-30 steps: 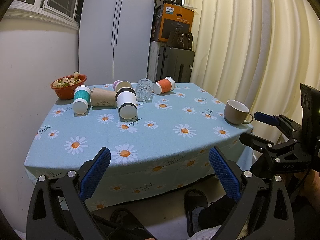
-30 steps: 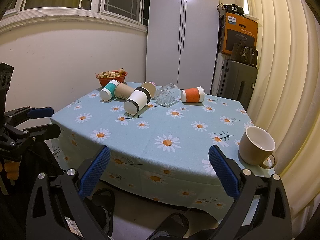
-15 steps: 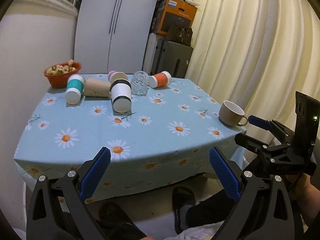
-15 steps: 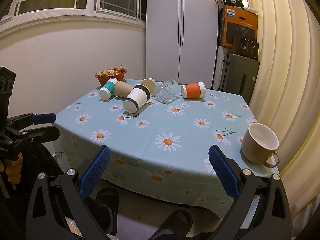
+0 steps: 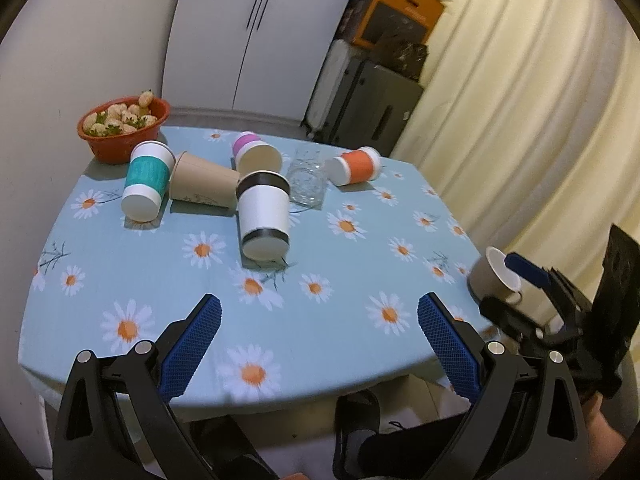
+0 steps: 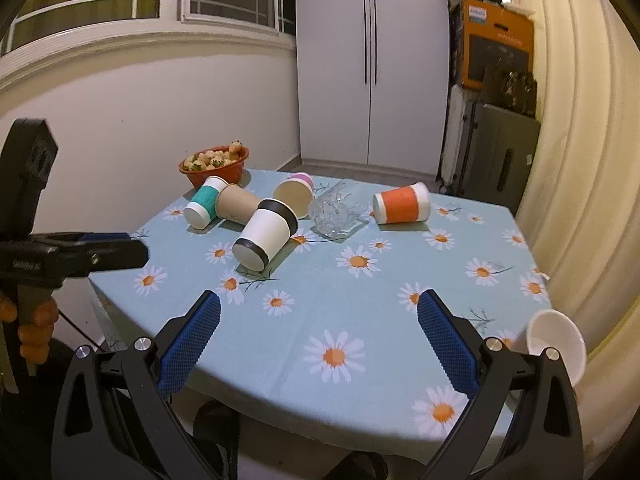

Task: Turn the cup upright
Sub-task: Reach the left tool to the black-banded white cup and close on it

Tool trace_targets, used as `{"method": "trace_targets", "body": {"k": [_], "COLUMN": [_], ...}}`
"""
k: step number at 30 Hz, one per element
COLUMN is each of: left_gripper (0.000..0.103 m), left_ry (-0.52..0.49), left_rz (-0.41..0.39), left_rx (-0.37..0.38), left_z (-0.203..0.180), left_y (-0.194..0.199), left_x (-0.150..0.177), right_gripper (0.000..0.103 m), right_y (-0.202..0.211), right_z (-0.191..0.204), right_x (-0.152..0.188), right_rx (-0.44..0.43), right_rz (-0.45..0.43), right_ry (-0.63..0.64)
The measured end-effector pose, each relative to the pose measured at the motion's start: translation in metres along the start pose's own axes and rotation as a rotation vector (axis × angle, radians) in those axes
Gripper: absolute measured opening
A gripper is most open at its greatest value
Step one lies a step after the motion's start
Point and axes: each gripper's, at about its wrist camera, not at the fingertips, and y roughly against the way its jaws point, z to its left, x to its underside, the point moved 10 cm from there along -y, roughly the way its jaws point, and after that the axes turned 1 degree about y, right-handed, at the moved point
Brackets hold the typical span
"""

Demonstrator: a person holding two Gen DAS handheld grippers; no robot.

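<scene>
Several paper cups lie on their sides at the far part of the daisy tablecloth [image 5: 340,340]: a white cup with black bands [image 5: 264,216] [image 6: 266,234], a teal-sleeved cup [image 5: 146,180] [image 6: 204,202], a brown cup [image 5: 202,182] [image 6: 236,204], a pink-rimmed cup [image 5: 256,154] [image 6: 295,194] and an orange-sleeved cup [image 5: 354,166] [image 6: 402,203]. A clear glass [image 5: 306,178] [image 6: 334,212] lies among them. A beige mug [image 5: 494,280] [image 6: 554,340] sits at the near right edge. My left gripper [image 5: 318,344] and right gripper [image 6: 318,344] are open and empty over the near edge.
A red bowl of fruit [image 5: 124,128] [image 6: 214,164] stands at the far left corner by the wall. A white cupboard [image 6: 370,64], a dark suitcase [image 6: 496,152] and an orange box [image 6: 496,48] stand behind the table. Curtains [image 5: 540,100] hang on the right.
Both grippers have moved forward and up, so they now look down over the near edge of the table. The cups have not moved. Both stay open.
</scene>
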Motion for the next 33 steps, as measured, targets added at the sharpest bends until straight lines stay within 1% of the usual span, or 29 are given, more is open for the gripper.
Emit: {"method": "trace_targets", "body": {"k": [3,4,9,12,13,14,15,17,19,22,24,26,27,31,32,33], "left_gripper": [0.095,0.095,0.095,0.095,0.093,0.087,0.084,0.083,0.083,0.079,0.076,0.075,0.071,0.064,0.06,0.06], "left_ry": [0.031,0.034,0.04,0.082,0.094,0.104,0.108,0.101,0.088,0.082,0.081,0.077,0.08,0.082,0.086,0.084], "left_rz": [0.059,0.067,0.157,0.208,0.224,0.252,0.271,0.293,0.325,0.356,0.369,0.384,0.39,0.402,0.402,0.401], "left_rx": [-0.008,-0.015,-0.051,-0.071,-0.073,-0.071,-0.078,-0.103,-0.139,-0.164,-0.181,-0.177,-0.176,-0.168,-0.165,-0.169], "left_z": [0.008,0.009,0.023,0.038,0.042,0.046,0.049,0.054,0.061,0.068,0.074,0.075,0.076,0.073,0.073,0.072], "left_y": [-0.025,-0.029,-0.071,-0.098,-0.105,-0.115,-0.123,-0.136,-0.149,-0.16,-0.167,-0.173,-0.175,-0.178,-0.179,-0.18], "left_x": [-0.017,-0.02,-0.041,-0.052,-0.054,-0.055,-0.056,-0.057,-0.056,-0.056,-0.055,-0.054,-0.055,-0.054,-0.055,-0.055], "right_gripper": [0.098,0.098,0.098,0.098,0.098,0.098,0.098,0.098,0.098,0.098,0.098,0.098,0.098,0.098,0.098,0.098], "right_y": [-0.021,-0.028,-0.064,-0.085,-0.092,-0.095,-0.099,-0.105,-0.112,-0.12,-0.123,-0.123,-0.123,-0.125,-0.126,-0.125], "right_z": [-0.004,-0.006,-0.017,-0.025,-0.026,-0.025,-0.024,-0.024,-0.027,-0.031,-0.032,-0.033,-0.033,-0.036,-0.037,-0.039], "right_x": [-0.006,-0.008,-0.015,-0.019,-0.02,-0.02,-0.021,-0.022,-0.021,-0.02,-0.017,-0.015,-0.013,-0.009,-0.008,-0.008], "right_rx": [-0.025,-0.032,-0.088,-0.117,-0.133,-0.144,-0.149,-0.152,-0.164,-0.177,-0.174,-0.165,-0.165,-0.165,-0.165,-0.165], "right_rz": [0.032,0.041,0.112,0.152,0.172,0.18,0.185,0.191,0.204,0.219,0.225,0.225,0.226,0.238,0.24,0.24], "right_ry": [-0.014,-0.019,-0.059,-0.094,-0.1,-0.094,-0.082,-0.068,-0.085,-0.112,-0.107,-0.085,-0.083,-0.08,-0.084,-0.09]}}
